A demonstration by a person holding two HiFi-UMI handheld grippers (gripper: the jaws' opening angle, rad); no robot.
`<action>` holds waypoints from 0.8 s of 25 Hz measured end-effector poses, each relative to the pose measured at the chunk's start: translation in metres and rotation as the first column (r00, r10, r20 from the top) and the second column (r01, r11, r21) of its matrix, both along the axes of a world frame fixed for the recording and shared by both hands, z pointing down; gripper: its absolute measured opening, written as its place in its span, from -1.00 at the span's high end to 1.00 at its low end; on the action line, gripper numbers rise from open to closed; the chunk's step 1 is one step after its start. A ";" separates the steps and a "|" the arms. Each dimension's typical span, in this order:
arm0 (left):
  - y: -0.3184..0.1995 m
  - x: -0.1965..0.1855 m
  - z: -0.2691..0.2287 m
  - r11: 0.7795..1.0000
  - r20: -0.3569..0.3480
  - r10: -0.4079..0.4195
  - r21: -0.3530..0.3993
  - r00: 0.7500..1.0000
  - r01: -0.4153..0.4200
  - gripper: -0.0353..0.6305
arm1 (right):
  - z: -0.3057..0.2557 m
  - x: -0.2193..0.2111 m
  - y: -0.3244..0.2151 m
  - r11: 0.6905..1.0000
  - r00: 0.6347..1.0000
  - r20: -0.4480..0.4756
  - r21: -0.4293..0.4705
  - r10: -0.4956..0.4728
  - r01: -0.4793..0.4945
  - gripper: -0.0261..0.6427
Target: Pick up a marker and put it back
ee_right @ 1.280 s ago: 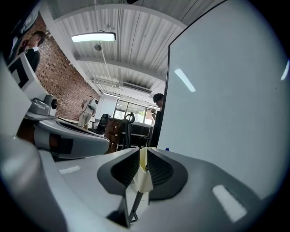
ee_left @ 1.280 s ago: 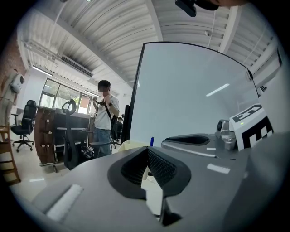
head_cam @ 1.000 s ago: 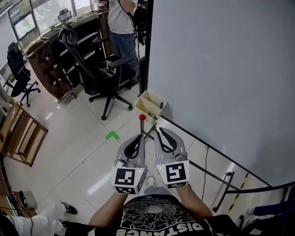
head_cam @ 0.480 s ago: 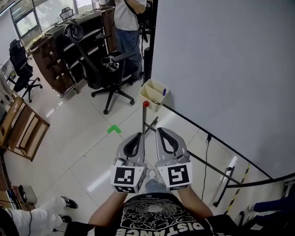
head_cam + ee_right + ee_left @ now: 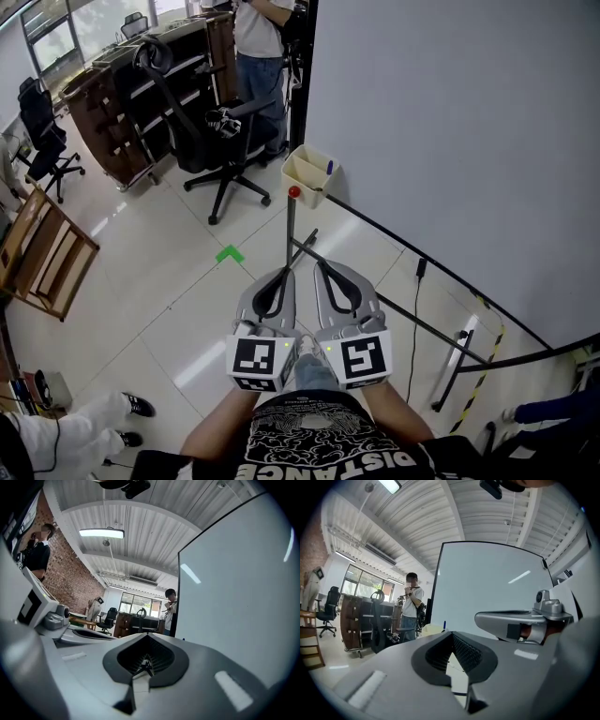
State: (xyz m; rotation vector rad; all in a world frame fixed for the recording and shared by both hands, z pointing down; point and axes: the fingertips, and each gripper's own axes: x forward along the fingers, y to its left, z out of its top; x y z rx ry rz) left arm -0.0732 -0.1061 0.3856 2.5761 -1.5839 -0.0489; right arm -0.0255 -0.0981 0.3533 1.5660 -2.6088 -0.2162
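Observation:
A blue marker (image 5: 329,168) stands in a beige tray (image 5: 303,178) at the foot of the whiteboard (image 5: 450,122), well ahead of both grippers. In the left gripper view the marker (image 5: 444,625) shows as a small blue tip far off. My left gripper (image 5: 284,275) (image 5: 451,635) and right gripper (image 5: 322,267) (image 5: 146,638) are held side by side above the floor, close to the body. Both are shut with nothing between their pads. A thin pole with a red ball (image 5: 294,192) rises between the grippers and the tray.
Black legs of the whiteboard stand (image 5: 412,314) and a cable run along the floor at the right. An office chair (image 5: 202,131) and a standing person (image 5: 258,37) are behind the tray. Dark shelving (image 5: 112,103) and a wooden frame (image 5: 47,262) line the left.
The tray and the red-tipped pole now sit higher and farther off in the head view. Both grippers stay side by side and have sunk slightly in the frame.

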 end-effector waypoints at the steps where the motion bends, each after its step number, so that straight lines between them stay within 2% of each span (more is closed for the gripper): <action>1: 0.004 0.001 0.001 1.000 0.001 0.000 0.000 1.000 0.000 0.88 | 0.001 0.001 0.004 1.000 1.000 0.001 -0.001 0.001 -0.001 0.92; 20: 0.037 0.006 0.001 1.000 0.019 0.024 0.011 1.000 -0.024 0.88 | 0.005 0.006 0.037 1.000 1.000 0.017 0.001 0.021 -0.021 0.92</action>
